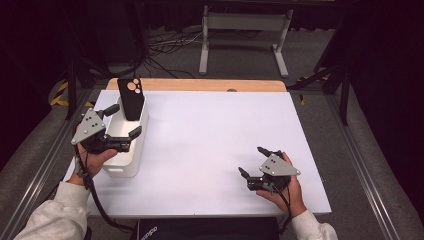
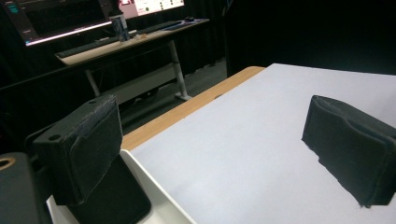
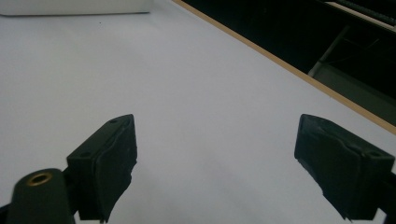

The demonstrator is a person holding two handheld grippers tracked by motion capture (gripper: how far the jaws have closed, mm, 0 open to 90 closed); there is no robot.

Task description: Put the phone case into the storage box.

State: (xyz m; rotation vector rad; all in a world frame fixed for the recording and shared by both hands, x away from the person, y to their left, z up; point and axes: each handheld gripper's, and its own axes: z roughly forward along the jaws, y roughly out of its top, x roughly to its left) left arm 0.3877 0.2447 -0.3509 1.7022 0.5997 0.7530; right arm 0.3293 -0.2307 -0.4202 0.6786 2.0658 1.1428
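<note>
Phone [image 1: 131,98], black with round pale camera rings near its top, stands on end in the far part of a white bin [image 1: 138,145] and leans on the bin's far wall. The bin sits along the left edge of the white table [image 1: 215,145], nearer the far left corner than the near one.

Nearest the person, the right gripper [image 1: 252,161] rests low over the table close to the near right corner, held from below by a hand, its jaws spread wide with nothing between them; the right gripper view shows bare white table between the two black pads [image 3: 111,163].

Farther in, the left gripper [image 1: 123,121] sits over the bin, jaws wide apart and holding nothing, one tip by the phone's lower part and the other over the bin's right wall. In the left gripper view a dark slab, probably the phone [image 2: 119,198], lies just behind the left pad [image 2: 84,149].

Beyond the table's wooden far edge stands a white desk frame [image 1: 245,30].
</note>
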